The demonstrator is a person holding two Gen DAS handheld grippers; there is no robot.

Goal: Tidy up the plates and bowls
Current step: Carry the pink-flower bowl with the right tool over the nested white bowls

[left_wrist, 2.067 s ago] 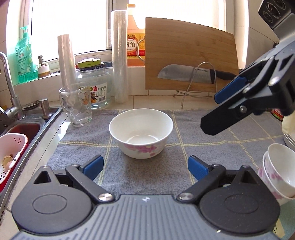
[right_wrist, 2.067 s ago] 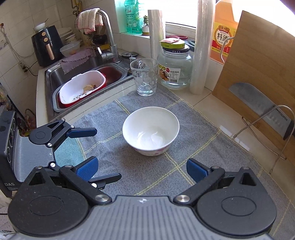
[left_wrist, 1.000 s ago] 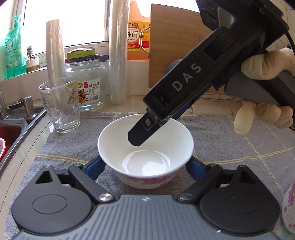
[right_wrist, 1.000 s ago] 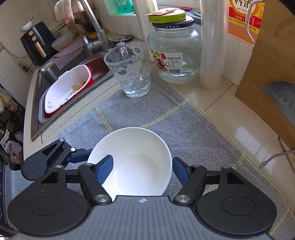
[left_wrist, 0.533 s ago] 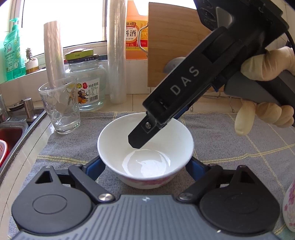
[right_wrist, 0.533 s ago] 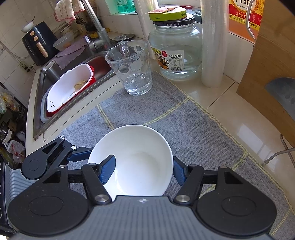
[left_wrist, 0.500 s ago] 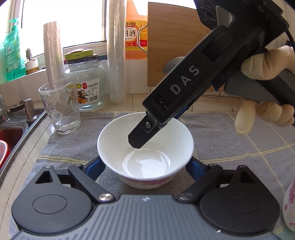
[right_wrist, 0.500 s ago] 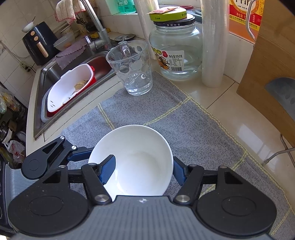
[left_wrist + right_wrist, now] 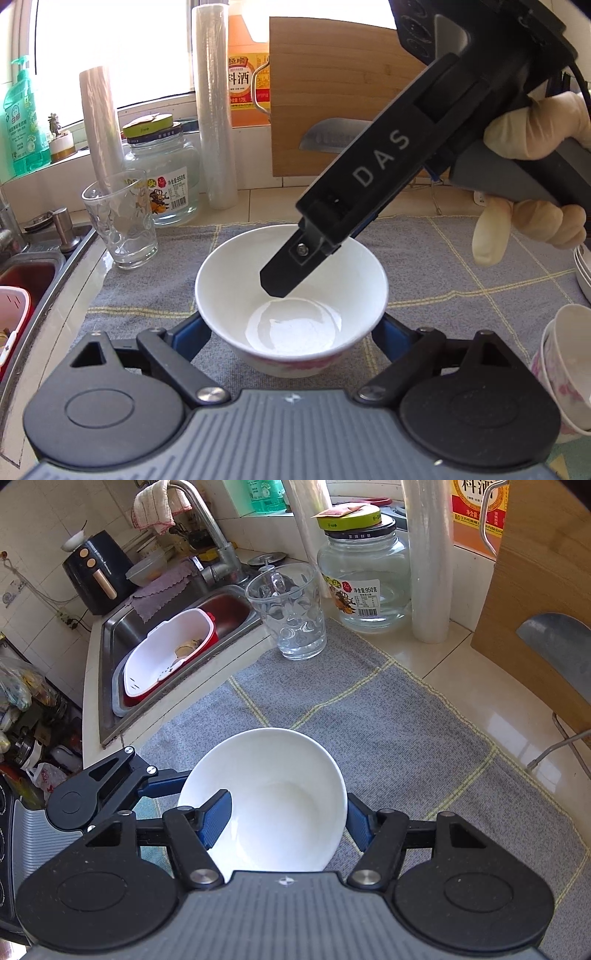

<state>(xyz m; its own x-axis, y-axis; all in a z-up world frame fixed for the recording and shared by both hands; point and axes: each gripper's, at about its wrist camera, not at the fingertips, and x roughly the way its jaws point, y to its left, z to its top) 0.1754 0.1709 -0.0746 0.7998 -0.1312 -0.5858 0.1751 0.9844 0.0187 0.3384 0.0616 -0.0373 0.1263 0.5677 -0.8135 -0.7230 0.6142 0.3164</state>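
A white bowl [image 9: 291,295] with pink flowers sits on the grey mat [image 9: 461,266]. My left gripper [image 9: 291,332] is open, its blue fingers on either side of the bowl's base. My right gripper [image 9: 284,816] straddles the bowl [image 9: 273,794]: one blue finger inside the rim, the other outside against the wall, jaws closed on it. In the left wrist view the right gripper's finger [image 9: 291,266] reaches down into the bowl. Stacked small bowls [image 9: 565,369] stand at the right edge.
A drinking glass [image 9: 122,221], a glass jar [image 9: 166,177], two film rolls, a bottle, and a cutting board [image 9: 332,110] with a cleaver line the back. The sink [image 9: 192,627] with a white-red basket lies left.
Both grippers moved in to the bowl. The right gripper's jaws have narrowed onto the bowl's wall over the last second. The bowl has hardly moved.
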